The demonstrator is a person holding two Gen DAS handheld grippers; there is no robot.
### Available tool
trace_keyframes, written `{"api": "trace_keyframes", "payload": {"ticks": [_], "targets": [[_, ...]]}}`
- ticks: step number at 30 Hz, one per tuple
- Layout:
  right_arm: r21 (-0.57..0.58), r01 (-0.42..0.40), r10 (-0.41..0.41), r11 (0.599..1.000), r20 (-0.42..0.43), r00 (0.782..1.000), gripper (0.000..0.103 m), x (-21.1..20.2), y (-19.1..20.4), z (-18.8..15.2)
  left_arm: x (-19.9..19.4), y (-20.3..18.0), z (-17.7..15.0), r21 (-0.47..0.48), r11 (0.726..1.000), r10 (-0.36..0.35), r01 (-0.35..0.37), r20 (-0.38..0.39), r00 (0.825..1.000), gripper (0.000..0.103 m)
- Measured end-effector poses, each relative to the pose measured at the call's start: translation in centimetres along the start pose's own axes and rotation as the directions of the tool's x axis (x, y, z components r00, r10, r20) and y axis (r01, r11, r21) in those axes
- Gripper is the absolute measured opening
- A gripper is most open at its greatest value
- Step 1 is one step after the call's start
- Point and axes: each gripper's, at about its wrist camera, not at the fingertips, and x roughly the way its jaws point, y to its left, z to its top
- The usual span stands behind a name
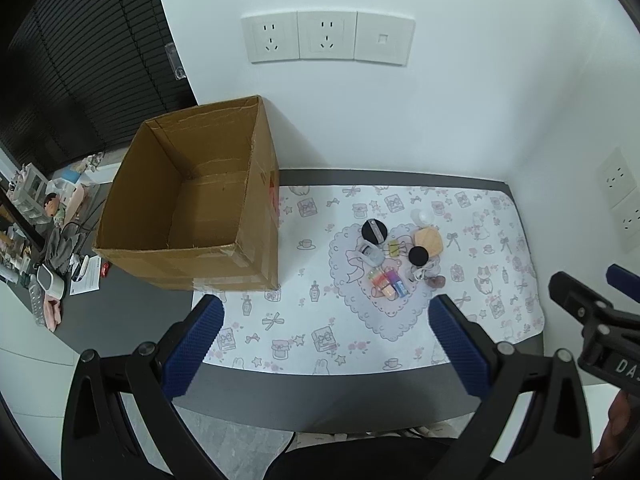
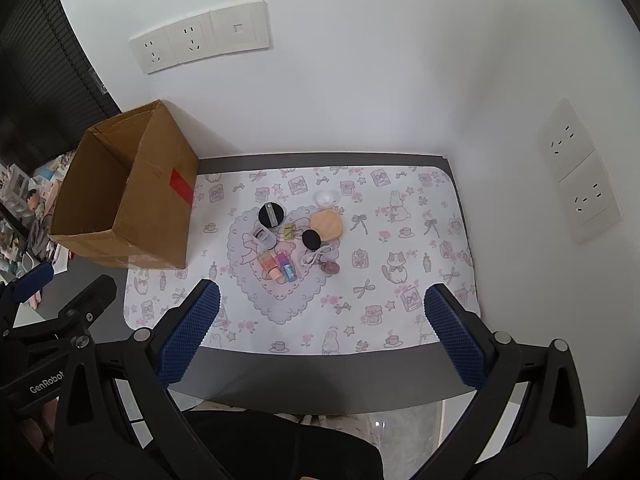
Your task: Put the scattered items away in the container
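A dark grey desk (image 2: 320, 380) stands against a white wall, covered by a white mat (image 2: 400, 240) printed with pink and grey cartoons. Nearest, both grippers hang above the desk's near edge with nothing between their blue pads: the left gripper (image 1: 326, 344) has its jaws wide apart, and the right gripper (image 2: 322, 332) likewise. Farther in, on a heart-shaped doily (image 2: 276, 280), the scattered items lie clustered: a colourful pack (image 2: 276, 266), a small purple-brown piece (image 2: 331, 268), a white cord (image 2: 316, 257), a black round puff (image 2: 311, 239), a clear jar (image 2: 264, 237), a yellow clip (image 2: 290, 231), a peach square case (image 2: 327, 224), a black disc (image 2: 271, 213) and a white cap (image 2: 326, 198). At far left stands the open cardboard box (image 1: 192, 200), apart from the items. Wall sockets (image 1: 328, 36) sit above.
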Motion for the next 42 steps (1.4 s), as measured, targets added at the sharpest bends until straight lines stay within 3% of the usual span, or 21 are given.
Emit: {"api": "trace_keyframes", "payload": {"ticks": [9, 19, 30, 42], "targets": [[0.028, 0.032, -0.032, 0.999, -0.01, 0.999, 0.103, 1.1, 1.1, 0.1, 2.1, -0.7, 0.7, 0.001, 1.0, -0.004, 0.004, -0.016, 1.0, 0.102], [-0.014, 0.036, -0.036, 0.999, -0.02, 0.999, 0.103, 3.9, -0.8, 0.6, 5.4, -3.1, 1.4, 0.006, 1.0, -0.007, 0.007, -0.038, 0.999, 0.102], [-0.008, 0.016, -0.016, 1.0, -0.089, 0.996, 0.103, 10.0, -3.2, 1.5, 11.4, -5.4, 1.0, 0.036, 0.999, -0.021, 0.025, -0.099, 0.995, 0.102], [-0.032, -0.001, -0.005, 0.999, -0.189, 0.982, 0.103, 17.2, -4.4, 1.4, 19.1, -4.8, -0.3, -0.012, 0.999, -0.037, 0.035, -0.203, 0.978, 0.102]]}}
